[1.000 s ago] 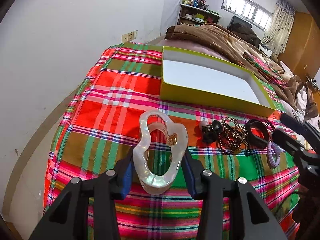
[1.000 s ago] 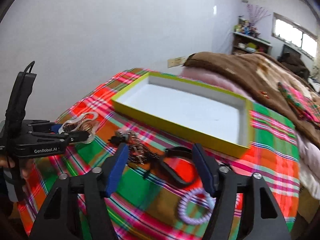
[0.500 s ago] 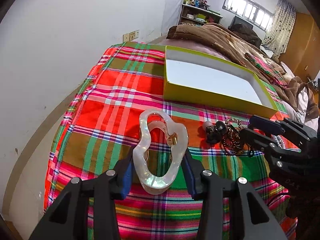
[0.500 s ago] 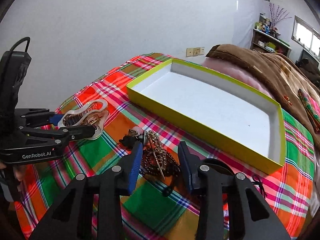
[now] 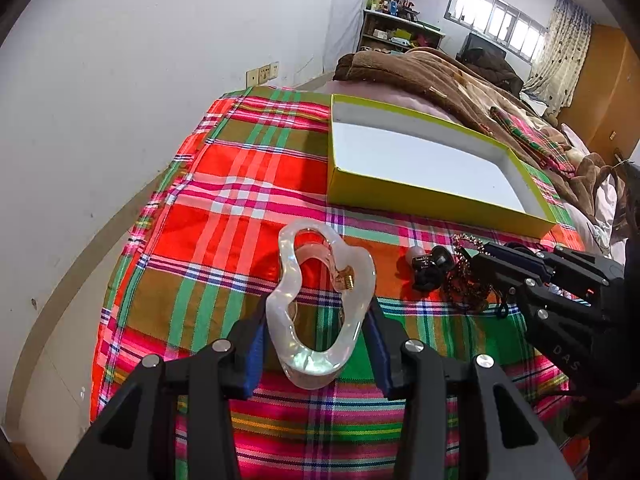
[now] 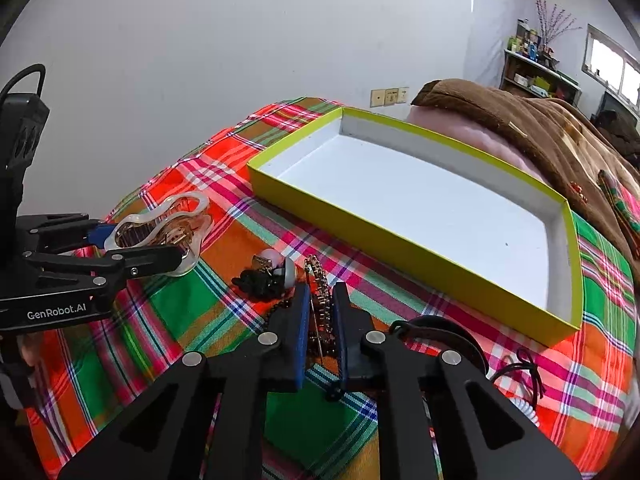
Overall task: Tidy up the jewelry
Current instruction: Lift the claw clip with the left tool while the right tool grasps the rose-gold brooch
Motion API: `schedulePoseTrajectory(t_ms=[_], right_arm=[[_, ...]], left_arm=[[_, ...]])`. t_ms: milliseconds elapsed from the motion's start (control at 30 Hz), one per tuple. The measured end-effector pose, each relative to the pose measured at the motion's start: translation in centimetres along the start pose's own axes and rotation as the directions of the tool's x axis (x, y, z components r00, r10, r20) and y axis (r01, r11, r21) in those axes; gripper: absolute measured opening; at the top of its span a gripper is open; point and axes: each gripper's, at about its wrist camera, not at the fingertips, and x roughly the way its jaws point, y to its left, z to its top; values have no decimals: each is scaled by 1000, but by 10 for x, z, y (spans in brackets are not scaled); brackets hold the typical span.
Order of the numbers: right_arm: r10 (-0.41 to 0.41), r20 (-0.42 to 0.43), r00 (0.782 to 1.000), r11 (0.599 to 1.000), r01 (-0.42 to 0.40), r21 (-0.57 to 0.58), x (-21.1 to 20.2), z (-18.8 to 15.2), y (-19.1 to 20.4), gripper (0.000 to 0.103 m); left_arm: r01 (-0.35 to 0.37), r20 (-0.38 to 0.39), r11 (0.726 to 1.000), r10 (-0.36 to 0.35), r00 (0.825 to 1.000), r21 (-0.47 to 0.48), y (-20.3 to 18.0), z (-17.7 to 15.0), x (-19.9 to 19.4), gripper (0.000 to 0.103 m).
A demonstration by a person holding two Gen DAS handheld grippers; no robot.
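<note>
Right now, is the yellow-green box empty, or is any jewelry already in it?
Empty: the yellow-green box shows only bare white floor in both views.

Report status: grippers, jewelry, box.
Left gripper shut on pearly hair claw. Right gripper jaws closing on beaded chain. Yellow box empty; black hair tie beside chain.

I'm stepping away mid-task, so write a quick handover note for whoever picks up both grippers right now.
Left gripper: shut on the pearly hair claw, low over the plaid cloth.
Right gripper: jaws closing around the beaded chain; grip not confirmed.
On the cloth: black pearl clip, black band, coiled hair tie.
Yellow box: nothing in it.
Left: box everything.
</note>
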Motion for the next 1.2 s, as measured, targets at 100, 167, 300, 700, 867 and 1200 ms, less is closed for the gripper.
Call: schedulePoseTrajectory(t_ms=[100,167,300,700,867,1200], right_arm=[[-1,16,1000,1000,0,13,-4,0,0,7],[1,26,1000,1000,-1,21,-8,1,-1,7],[-1,55,999,999,-1,39,-17,1,-2,7],[-27,137,990,995,13,102,-46,3,-10,7],[-48,166,985,994,30,110,-57,6,-15,7],[-132,184,974,981,102,165,-67,20,-48,7]], left_arm=[[-3,9,1000,3,1000,2,-1,2,-2,45],[-5,16,1000,5,1000,1,-1,4,-4,45],[0,29,1000,0,1000,4,-3,7,-7,45],[3,71,1000,-2,997,-2,-7,9,-20,45],[2,106,1000,-3,994,8,-10,13,-27,45],[31,145,999,-37,989,44,-28,42,-25,45]])
